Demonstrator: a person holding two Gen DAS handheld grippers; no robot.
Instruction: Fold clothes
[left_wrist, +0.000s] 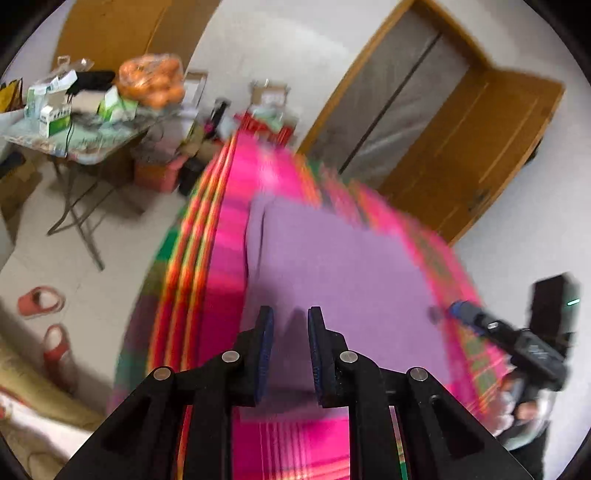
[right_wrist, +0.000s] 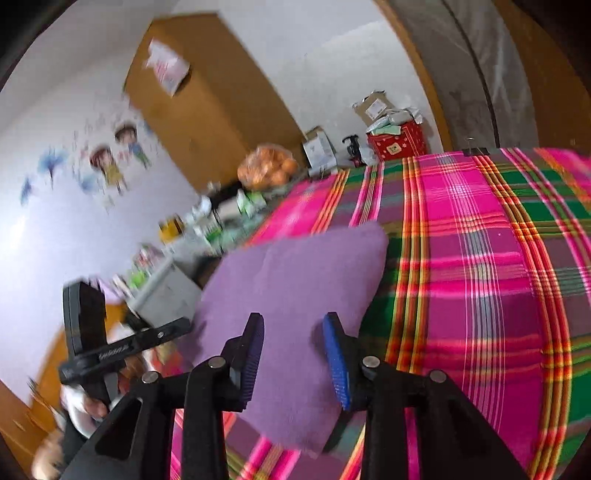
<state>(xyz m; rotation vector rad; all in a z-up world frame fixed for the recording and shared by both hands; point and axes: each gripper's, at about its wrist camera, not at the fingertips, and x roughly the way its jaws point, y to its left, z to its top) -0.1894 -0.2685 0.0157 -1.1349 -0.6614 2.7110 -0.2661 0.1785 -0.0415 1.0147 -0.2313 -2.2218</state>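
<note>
A purple cloth (left_wrist: 351, 266) (right_wrist: 295, 266) lies folded flat on a table under a pink, green and orange plaid cover (left_wrist: 229, 221) (right_wrist: 480, 258). My left gripper (left_wrist: 290, 312) hovers over the cloth's near edge, its jaws a narrow gap apart with nothing pinched between them. My right gripper (right_wrist: 293, 319) stands open above the cloth's near right part, its blue pads clear of the fabric. Each gripper also shows in the other's view: the right gripper (left_wrist: 456, 310) by the cloth's right edge, and the left gripper's body (right_wrist: 110, 350) at the left, held by a hand.
A folding table with boxes and a bag of oranges (left_wrist: 153, 79) stands left of the plaid table. Red slippers (left_wrist: 40, 301) lie on the floor. A wooden door (left_wrist: 472, 147) is behind. A red box (right_wrist: 397, 142) and a binder clip (right_wrist: 474, 151) sit at the far edge.
</note>
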